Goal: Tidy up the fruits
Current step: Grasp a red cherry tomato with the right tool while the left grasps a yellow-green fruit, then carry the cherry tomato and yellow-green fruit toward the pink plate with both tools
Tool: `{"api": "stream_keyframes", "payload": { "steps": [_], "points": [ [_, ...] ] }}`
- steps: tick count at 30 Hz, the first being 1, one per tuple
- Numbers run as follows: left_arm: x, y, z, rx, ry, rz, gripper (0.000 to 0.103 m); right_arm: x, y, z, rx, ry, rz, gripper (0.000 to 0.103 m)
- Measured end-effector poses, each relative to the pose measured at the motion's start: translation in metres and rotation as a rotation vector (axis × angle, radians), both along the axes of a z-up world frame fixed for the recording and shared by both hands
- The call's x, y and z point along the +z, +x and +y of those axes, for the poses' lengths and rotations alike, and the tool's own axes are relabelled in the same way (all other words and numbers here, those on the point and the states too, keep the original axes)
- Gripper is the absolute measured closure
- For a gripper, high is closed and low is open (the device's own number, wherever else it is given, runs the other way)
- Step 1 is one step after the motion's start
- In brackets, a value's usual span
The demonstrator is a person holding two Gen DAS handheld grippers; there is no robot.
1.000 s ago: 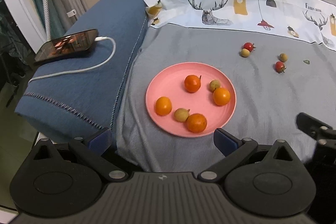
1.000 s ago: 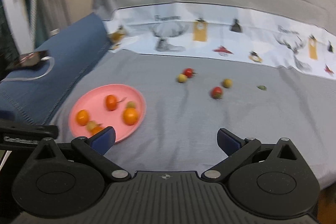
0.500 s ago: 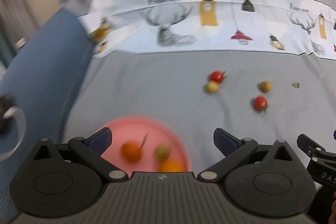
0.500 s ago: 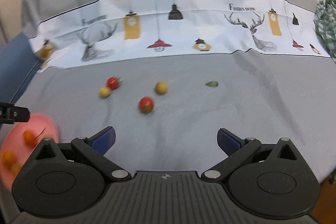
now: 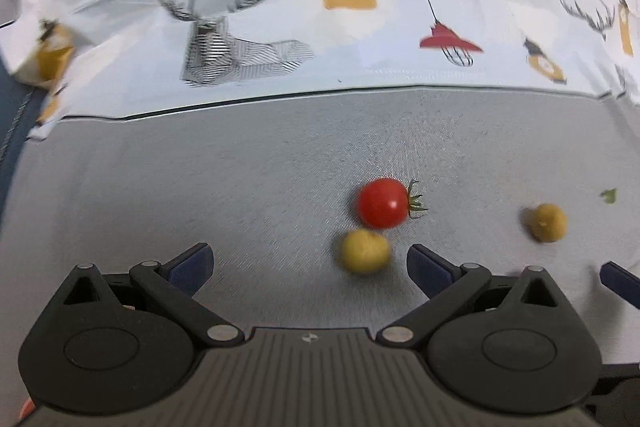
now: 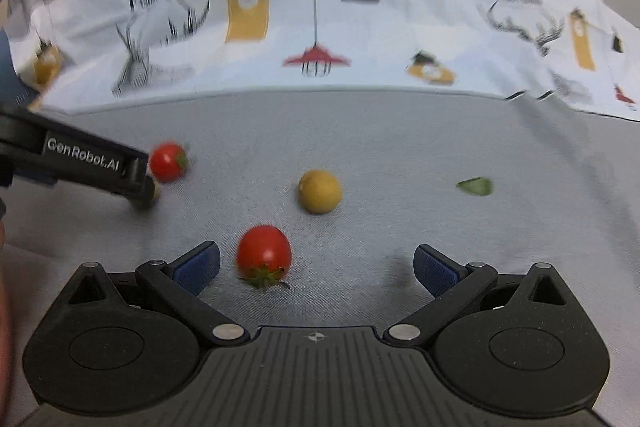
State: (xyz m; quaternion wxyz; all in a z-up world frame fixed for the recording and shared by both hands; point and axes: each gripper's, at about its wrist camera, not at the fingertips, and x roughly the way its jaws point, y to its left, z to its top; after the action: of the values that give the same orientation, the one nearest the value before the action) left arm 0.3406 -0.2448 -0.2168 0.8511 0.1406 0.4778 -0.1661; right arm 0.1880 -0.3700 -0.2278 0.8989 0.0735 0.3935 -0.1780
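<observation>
A red cherry tomato (image 5: 383, 203) and a small yellow fruit (image 5: 365, 251) lie side by side on the grey bedsheet (image 5: 200, 187), just ahead of my open left gripper (image 5: 310, 263). The yellow fruit sits between its fingers, nearer the right one. A second yellow fruit (image 5: 545, 222) lies further right. In the right wrist view, another red tomato (image 6: 264, 254) rests between the fingers of my open right gripper (image 6: 316, 265), close to the left one. A yellow fruit (image 6: 320, 191) lies beyond it. The left gripper's finger (image 6: 80, 163) reaches in beside the far tomato (image 6: 168, 162).
A green leaf scrap (image 6: 475, 186) lies to the right on the sheet. A white printed band (image 5: 320, 27) with deer and lamps runs across the back. A blue blanket edge (image 5: 8, 131) shows at far left. The pink plate is out of view.
Both grippers have swung away from the pink plate and moved in close and low over the loose tomatoes and yellow fruits. The plate has dropped out of both views.
</observation>
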Motion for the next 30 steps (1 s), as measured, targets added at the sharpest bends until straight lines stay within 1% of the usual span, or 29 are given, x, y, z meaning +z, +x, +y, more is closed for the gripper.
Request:
{"api": "stream_keyframes", "payload": {
  "steps": [1,2,3,7,8,9,10,11,12,13,16,19,22,24,27,30],
  "points": [
    [-0.008,0.003,-0.002,-0.018,0.010,0.009,0.000,-0.007,0.004,-0.001,-0.002,-0.008,0.016,0.001],
    [-0.013,0.004,-0.002,-0.030,0.005,0.004,0.000,-0.010,0.002,0.002,0.002,-0.041,-0.023,0.001],
    [-0.013,0.004,0.000,-0.027,-0.018,-0.025,0.000,-0.012,0.001,0.004,0.010,-0.058,-0.030,0.001],
    [-0.014,0.006,0.000,-0.033,-0.019,-0.026,0.001,-0.015,-0.004,0.005,0.011,-0.067,-0.062,0.001],
    [-0.013,0.004,-0.001,-0.038,-0.015,-0.030,0.008,-0.015,-0.004,0.005,0.011,-0.070,-0.063,0.004],
    [-0.010,0.001,-0.002,-0.048,-0.021,-0.035,0.030,-0.014,-0.004,0.006,0.019,-0.068,-0.062,0.011],
    [-0.005,-0.003,-0.003,-0.065,-0.024,-0.035,0.047,-0.011,-0.006,0.008,0.039,-0.065,-0.075,0.042],
    [-0.001,-0.004,-0.006,-0.082,-0.021,-0.020,0.072,-0.008,-0.007,0.011,0.072,-0.071,-0.086,0.073],
    [0.002,-0.007,-0.008,-0.086,-0.021,0.000,0.074,-0.006,-0.007,0.016,0.102,-0.083,-0.080,0.073],
    [0.006,-0.010,-0.008,-0.083,-0.034,-0.002,0.074,-0.004,-0.007,0.019,0.110,-0.088,-0.072,0.073],
    [0.023,-0.026,-0.005,-0.097,-0.045,-0.024,0.074,0.001,-0.013,0.019,0.097,-0.051,-0.065,0.073],
    [0.046,-0.048,0.006,-0.081,-0.079,-0.027,0.074,0.018,-0.026,0.017,0.069,-0.028,-0.078,0.073],
    [0.072,-0.080,0.023,-0.069,-0.100,-0.050,0.074,0.042,-0.052,0.020,0.067,-0.015,-0.095,0.073],
    [0.088,-0.103,0.038,-0.055,-0.105,-0.056,0.073,0.056,-0.071,0.022,0.070,0.020,-0.090,0.073],
    [0.108,-0.138,0.063,-0.021,-0.084,-0.056,0.073,0.077,-0.100,0.034,0.074,0.057,-0.075,0.073],
    [0.127,-0.173,0.095,0.020,-0.068,-0.054,0.073,0.100,-0.129,0.058,0.110,0.076,-0.080,0.073]
  ]
}}
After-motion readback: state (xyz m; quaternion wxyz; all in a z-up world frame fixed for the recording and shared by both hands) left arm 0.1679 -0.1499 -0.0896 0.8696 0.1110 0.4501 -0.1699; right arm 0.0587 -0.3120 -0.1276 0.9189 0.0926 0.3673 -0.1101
